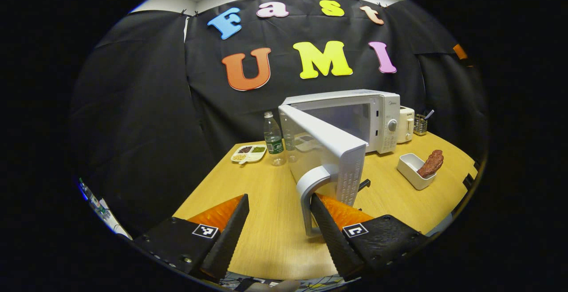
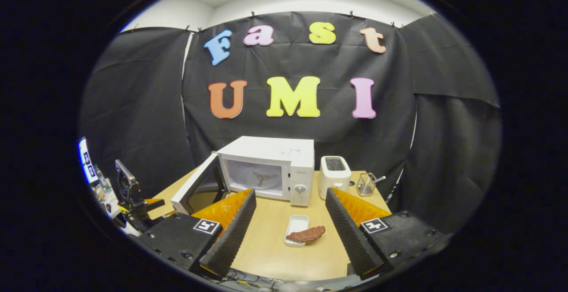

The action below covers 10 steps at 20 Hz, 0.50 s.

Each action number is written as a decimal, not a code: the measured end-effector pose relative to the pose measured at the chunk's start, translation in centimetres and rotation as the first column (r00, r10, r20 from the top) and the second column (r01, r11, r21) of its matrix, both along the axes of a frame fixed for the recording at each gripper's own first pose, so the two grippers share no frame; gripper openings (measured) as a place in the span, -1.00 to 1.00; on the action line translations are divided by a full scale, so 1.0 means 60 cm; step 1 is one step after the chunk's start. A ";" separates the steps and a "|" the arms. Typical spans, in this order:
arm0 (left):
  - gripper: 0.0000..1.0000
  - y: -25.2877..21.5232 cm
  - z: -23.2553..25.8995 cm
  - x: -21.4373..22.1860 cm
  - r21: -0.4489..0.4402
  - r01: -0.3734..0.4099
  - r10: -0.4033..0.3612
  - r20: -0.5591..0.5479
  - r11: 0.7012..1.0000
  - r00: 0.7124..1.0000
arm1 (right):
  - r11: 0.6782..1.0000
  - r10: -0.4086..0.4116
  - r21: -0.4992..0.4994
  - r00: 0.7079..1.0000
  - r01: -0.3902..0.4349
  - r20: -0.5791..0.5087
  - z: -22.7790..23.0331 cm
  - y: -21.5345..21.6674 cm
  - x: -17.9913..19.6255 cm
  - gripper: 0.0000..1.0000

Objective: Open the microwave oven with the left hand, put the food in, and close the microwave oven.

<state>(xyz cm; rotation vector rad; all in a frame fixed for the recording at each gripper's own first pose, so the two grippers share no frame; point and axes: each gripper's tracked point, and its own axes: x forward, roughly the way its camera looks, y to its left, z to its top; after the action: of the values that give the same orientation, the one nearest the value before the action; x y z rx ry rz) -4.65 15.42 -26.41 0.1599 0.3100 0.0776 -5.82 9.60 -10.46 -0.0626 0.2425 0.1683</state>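
With the microwave door (image 1: 330, 147) swung open, the brown food (image 2: 306, 234) on its white dish (image 2: 296, 224) is seen lying crosswise straight ahead between the right gripper's (image 2: 290, 225) wide-spread, empty fingers, in front of the microwave (image 2: 266, 170); left gripper (image 1: 277, 225) open, one finger hooked behind the door handle (image 1: 310, 194).

Microwave cavity (image 2: 259, 177) unobstructed, door (image 2: 195, 191) aside

Microwave (image 2: 270, 167) door (image 2: 195, 190) swung open; meat (image 2: 306, 234) on tray (image 2: 296, 225); jaws apart.
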 end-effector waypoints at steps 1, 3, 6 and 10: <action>0.72 0.020 -0.001 -0.003 0.003 -0.026 0.026 -0.006 1.000 1.000 | 1.000 0.002 -0.004 1.000 -0.002 -0.004 -0.005 0.000 0.001 1.00; 0.82 0.060 -0.001 -0.012 -0.006 -0.079 0.079 -0.016 0.997 0.997 | 1.000 0.004 -0.011 1.000 -0.004 -0.013 -0.019 -0.004 0.002 1.00; 0.82 0.101 0.006 -0.025 -0.019 -0.147 0.147 -0.013 0.989 0.989 | 1.000 0.000 -0.012 0.999 0.000 -0.041 -0.053 -0.018 0.007 0.82; 0.82 0.137 0.030 -0.044 0.000 -0.203 0.203 0.001 0.979 0.979 | 1.000 -0.017 -0.010 0.996 0.016 -0.086 -0.110 -0.049 0.021 1.00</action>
<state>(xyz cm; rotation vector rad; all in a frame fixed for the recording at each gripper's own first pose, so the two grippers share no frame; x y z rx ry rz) -7.32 23.62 -24.58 0.1279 0.3248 0.2796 -4.57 6.65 -17.08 -0.0624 0.3295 0.1535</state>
